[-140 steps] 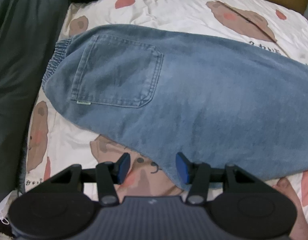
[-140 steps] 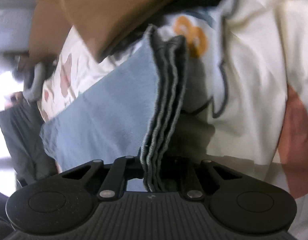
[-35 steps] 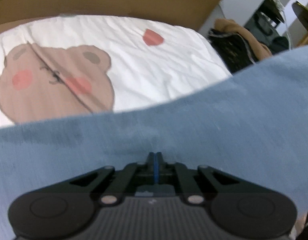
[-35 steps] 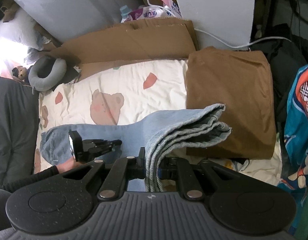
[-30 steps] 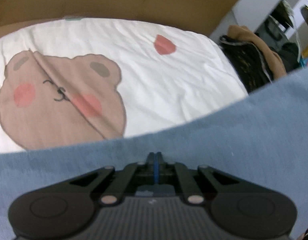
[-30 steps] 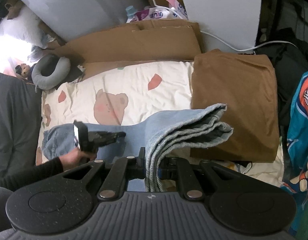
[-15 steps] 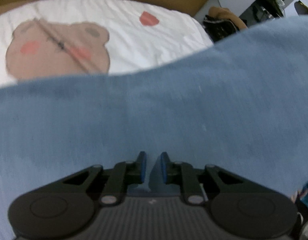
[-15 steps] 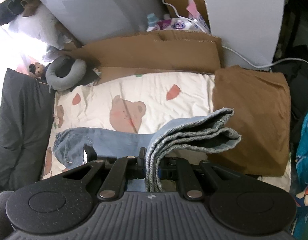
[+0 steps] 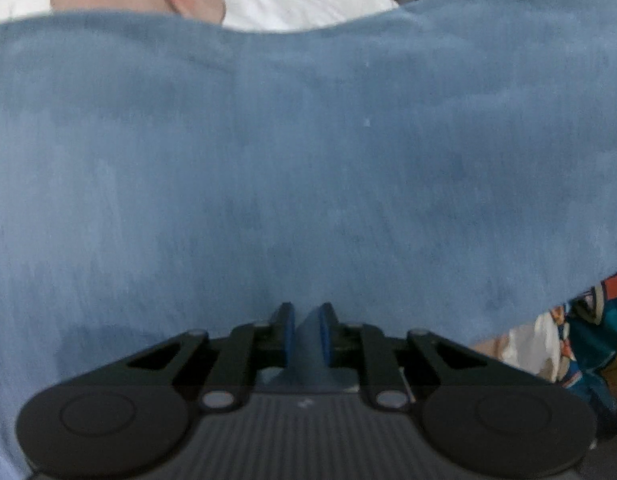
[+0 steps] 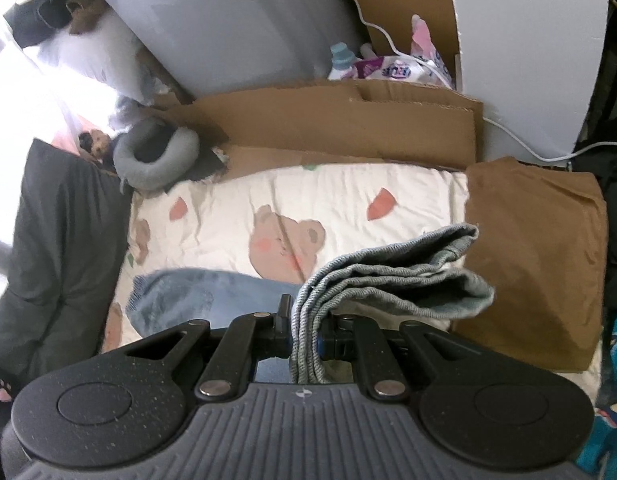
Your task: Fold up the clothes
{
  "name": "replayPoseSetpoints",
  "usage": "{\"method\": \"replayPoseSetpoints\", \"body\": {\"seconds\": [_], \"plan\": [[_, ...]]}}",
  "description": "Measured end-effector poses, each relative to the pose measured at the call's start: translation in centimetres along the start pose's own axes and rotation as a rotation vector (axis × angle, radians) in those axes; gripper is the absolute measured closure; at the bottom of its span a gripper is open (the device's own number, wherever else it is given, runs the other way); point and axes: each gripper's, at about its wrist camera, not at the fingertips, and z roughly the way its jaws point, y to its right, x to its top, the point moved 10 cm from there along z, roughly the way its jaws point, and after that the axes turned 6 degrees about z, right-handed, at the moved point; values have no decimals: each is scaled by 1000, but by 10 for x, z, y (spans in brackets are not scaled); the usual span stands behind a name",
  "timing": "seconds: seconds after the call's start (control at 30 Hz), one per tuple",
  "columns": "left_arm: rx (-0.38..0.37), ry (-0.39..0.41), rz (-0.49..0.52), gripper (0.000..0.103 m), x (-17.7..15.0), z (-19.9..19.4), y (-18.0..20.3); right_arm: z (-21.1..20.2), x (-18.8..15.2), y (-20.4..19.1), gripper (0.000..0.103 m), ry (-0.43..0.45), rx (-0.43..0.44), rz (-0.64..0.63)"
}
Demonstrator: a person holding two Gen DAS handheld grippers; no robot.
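Blue denim jeans (image 9: 308, 160) fill the left wrist view, lying on a white bear-print bed sheet (image 9: 268, 0). My left gripper (image 9: 307, 320) points down onto the denim with its jaws closing, and a raised ridge of the cloth is pinched between the blue pads (image 9: 289, 328). In the right wrist view my right gripper (image 10: 304, 320) is shut on the stacked leg hems (image 10: 388, 276), lifted above the bed. The waist end (image 10: 180, 296) still rests on the sheet (image 10: 308, 196). The left gripper is not visible in the right wrist view.
A folded brown cloth (image 10: 536, 248) lies at the bed's right end. Cardboard (image 10: 348, 120) lines the far side, with detergent bags (image 10: 388, 64) behind it. A grey neck pillow (image 10: 156, 156) and a dark grey cushion (image 10: 60, 248) sit at the left. Colourful fabric (image 10: 616, 420) hangs at the right edge.
My left gripper slid over the denim, its pads parted, then narrowed on a ridge of cloth. My right gripper rose with the hems, so more of the room shows.
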Motion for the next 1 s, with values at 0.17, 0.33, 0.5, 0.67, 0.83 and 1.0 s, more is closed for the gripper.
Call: {"method": "replayPoseSetpoints", "body": {"seconds": [0.17,0.33,0.5,0.67,0.83,1.0], "plan": [[46,-1,-12,89,-3,-29,-9,-1,8,-17,94,22,38,26],[117,68,-48,76,1,-82,-31,0,13,-35,94,9,36,9],[183,99,-83,75,-6,-125,-53,9,15,-56,94,-13,28,-16],[232,140,-119,72,-9,-166,-63,20,13,-91,94,-46,45,-52],[282,179,-92,70,-20,-212,-70,35,10,-132,94,-78,72,-91],[332,206,-81,64,-41,-247,-80,57,7,-172,94,-114,103,-115]]}}
